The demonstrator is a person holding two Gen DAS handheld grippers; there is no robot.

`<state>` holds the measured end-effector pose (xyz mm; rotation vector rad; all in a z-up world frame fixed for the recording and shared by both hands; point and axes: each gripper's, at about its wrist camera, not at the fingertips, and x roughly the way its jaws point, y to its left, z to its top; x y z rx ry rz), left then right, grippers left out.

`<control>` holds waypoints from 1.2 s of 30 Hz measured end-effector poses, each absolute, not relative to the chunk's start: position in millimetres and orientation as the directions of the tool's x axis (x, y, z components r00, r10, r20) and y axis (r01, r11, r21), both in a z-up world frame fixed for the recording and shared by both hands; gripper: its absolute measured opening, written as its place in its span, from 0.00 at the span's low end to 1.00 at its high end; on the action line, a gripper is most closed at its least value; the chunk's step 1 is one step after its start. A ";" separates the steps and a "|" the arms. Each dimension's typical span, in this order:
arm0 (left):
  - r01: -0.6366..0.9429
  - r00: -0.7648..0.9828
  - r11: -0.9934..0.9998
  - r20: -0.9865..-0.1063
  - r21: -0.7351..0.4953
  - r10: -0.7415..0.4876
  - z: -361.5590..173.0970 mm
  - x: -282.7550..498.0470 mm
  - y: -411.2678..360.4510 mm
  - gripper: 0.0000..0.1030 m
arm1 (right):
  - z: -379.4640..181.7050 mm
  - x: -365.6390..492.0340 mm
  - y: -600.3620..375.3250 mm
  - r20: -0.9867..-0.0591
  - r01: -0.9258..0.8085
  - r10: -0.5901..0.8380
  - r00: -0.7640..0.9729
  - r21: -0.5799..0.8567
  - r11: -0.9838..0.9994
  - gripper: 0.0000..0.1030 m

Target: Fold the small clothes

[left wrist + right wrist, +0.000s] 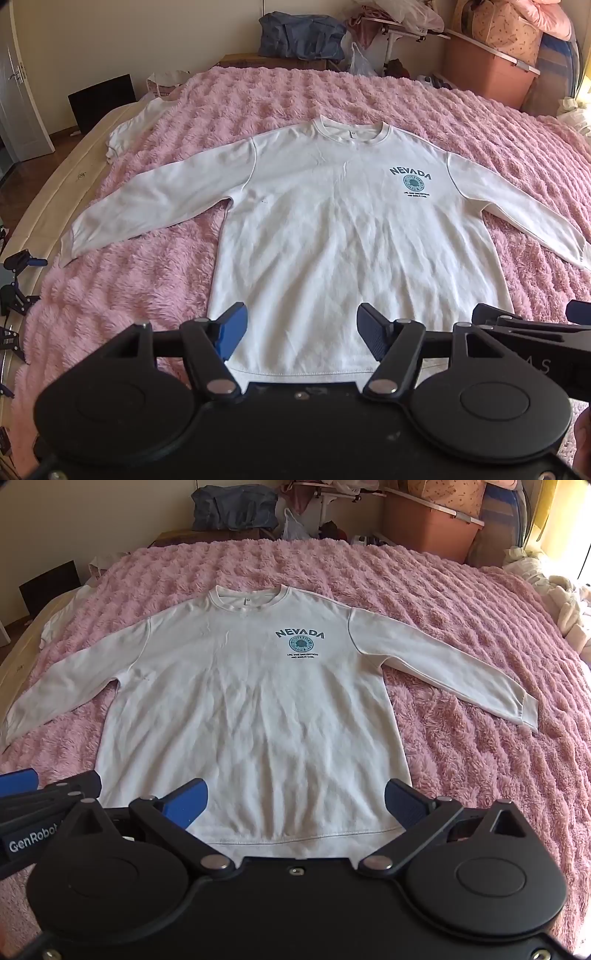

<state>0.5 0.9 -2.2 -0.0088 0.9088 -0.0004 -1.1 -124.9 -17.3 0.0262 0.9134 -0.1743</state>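
Note:
A white long-sleeved sweatshirt (pixel 332 229) with a blue NEVADA print (pixel 410 174) lies flat, front up, on the pink fluffy bedspread (pixel 155 280), sleeves spread to both sides. It also shows in the right wrist view (pixel 251 709). My left gripper (pixel 301 328) is open and empty, above the hem (pixel 295 373). My right gripper (pixel 295 801) is open and empty, wider apart, above the hem (pixel 295 840). Each gripper shows at the edge of the other's view: the right one (pixel 535 332), the left one (pixel 44 797).
A second white garment (pixel 129 125) lies at the bed's far left edge. Beyond the bed are a dark blue bag (pixel 299 35), an orange storage box (pixel 491 74) and piled bedding (pixel 509 33). Black tripod parts (pixel 14 288) stand at the left.

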 end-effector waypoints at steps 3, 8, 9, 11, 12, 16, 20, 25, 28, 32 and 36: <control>-0.003 0.614 1.000 -0.789 -0.007 -0.004 -2.3 0.6 0.9 0.67 | -17.5 -0.9 -123.2 -0.789 0.162 -0.141 0.598 -0.054 0.985 1.00; -0.005 0.606 1.000 -0.795 -0.008 -0.004 -4.7 0.8 2.0 0.67 | -16.7 -0.6 -123.3 -0.790 0.160 -0.141 0.597 -0.054 0.986 1.00; -0.005 0.605 1.000 -0.797 -0.008 -0.004 -5.2 0.8 2.0 0.67 | -16.8 -0.8 -123.4 -0.789 0.160 -0.140 0.598 -0.054 0.986 1.00; -0.004 0.600 1.000 -0.800 -0.007 -0.003 -5.1 2.1 1.3 0.67 | -17.5 -0.3 -122.5 -0.791 0.161 -0.140 0.595 -0.054 0.986 1.00; -0.004 0.599 1.000 -0.801 -0.005 -0.002 -5.3 2.9 0.9 0.67 | -19.3 -0.8 -125.2 -0.793 0.160 -0.137 0.593 -0.051 0.986 1.00; -0.007 0.598 1.000 -0.802 -0.003 0.002 -3.7 3.1 0.1 0.67 | -20.0 -1.0 -125.2 -0.793 0.159 -0.137 0.594 -0.051 0.986 1.00; -0.011 0.597 1.000 -0.802 -0.003 0.005 -3.1 4.0 0.0 0.67 | -20.0 -0.7 -125.4 -0.793 0.157 -0.135 0.594 -0.050 0.986 1.00; -0.016 0.595 1.000 -0.804 -0.003 0.007 -3.2 4.2 0.4 0.67 | -19.7 -1.1 -124.4 -0.793 0.159 -0.136 0.594 -0.050 0.986 1.00; -0.017 0.595 1.000 -0.803 -0.003 0.008 -3.4 3.6 0.5 0.67 | -19.7 -1.0 -124.5 -0.794 0.158 -0.135 0.593 -0.050 0.986 1.00; -0.018 0.595 1.000 -0.804 -0.003 0.008 -3.5 3.2 0.8 0.67 | -19.1 -1.3 -124.1 -0.793 0.159 -0.135 0.594 -0.049 0.986 1.00; -0.022 0.592 1.000 -0.806 -0.004 0.010 -3.9 3.4 1.2 0.67 | -20.6 -1.2 -123.5 -0.795 0.157 -0.134 0.592 -0.050 0.986 1.00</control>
